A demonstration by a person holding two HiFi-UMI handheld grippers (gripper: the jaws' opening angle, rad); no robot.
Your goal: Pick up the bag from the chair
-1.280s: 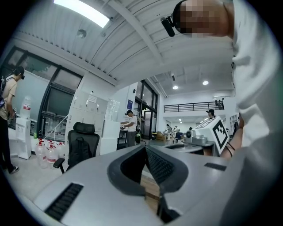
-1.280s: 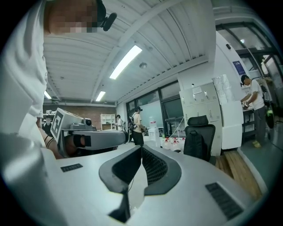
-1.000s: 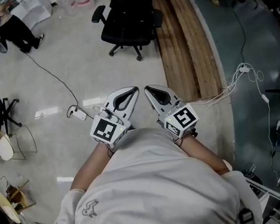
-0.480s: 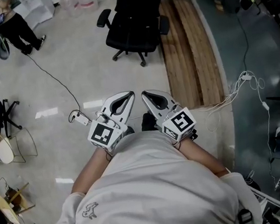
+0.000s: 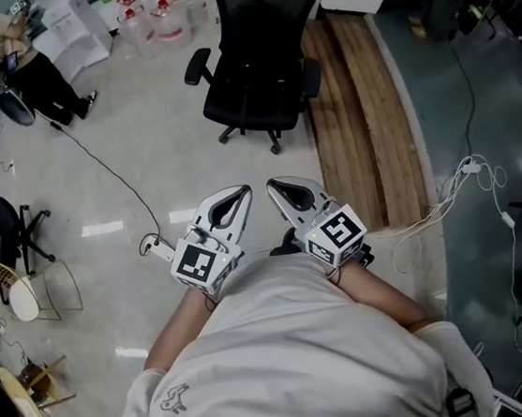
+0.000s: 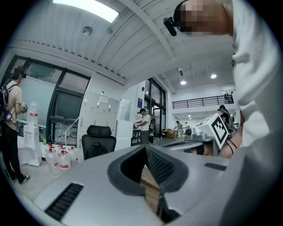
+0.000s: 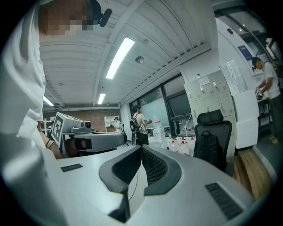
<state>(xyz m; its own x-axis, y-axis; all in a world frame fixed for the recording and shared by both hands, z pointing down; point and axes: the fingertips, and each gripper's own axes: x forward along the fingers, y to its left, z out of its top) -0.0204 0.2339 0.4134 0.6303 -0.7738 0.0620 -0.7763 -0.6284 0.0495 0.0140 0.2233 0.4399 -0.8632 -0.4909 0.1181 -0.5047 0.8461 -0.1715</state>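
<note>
Left gripper (image 5: 238, 194): my jaws were closed tip to tip, with nothing between them.
Right gripper (image 5: 277, 188): jaws likewise closed and empty.
Chair (image 5: 261, 52): black, upper centre of the head view, well apart from both grippers.
Bag (image 7: 210, 148): black, on the chair's seat, leaning on its backrest.

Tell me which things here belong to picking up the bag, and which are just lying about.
Job: chair; bag on it; left gripper and right gripper, both shut and empty.
Lying about: water jugs; floor cable; wooden boards.
</note>
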